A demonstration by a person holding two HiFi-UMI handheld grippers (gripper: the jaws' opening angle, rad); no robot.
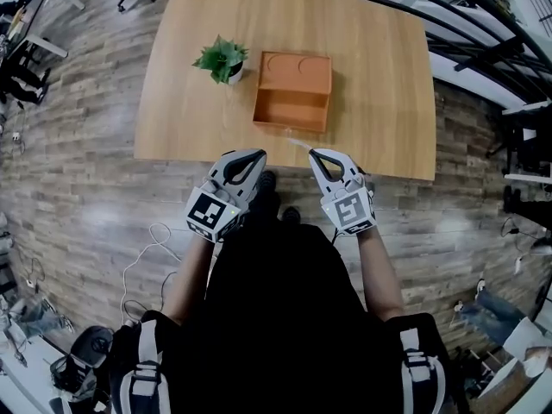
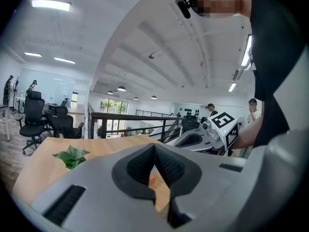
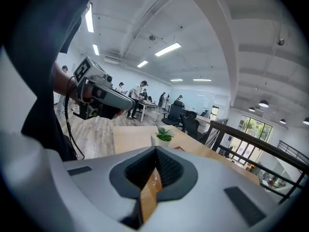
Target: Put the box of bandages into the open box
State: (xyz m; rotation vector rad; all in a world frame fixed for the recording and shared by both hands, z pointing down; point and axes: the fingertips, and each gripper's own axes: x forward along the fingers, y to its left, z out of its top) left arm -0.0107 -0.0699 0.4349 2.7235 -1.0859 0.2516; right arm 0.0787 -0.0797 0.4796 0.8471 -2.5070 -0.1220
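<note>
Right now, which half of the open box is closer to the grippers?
The deep half, plain inside, which faces the table's front edge. The other half, with curved marks, lies farther back beside the plant.

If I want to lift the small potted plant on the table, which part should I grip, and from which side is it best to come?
Probably the white pot, low on its wall, under the leaves that spread over it. Come level from the near side or the left, since the orange box stands close on its right.
</note>
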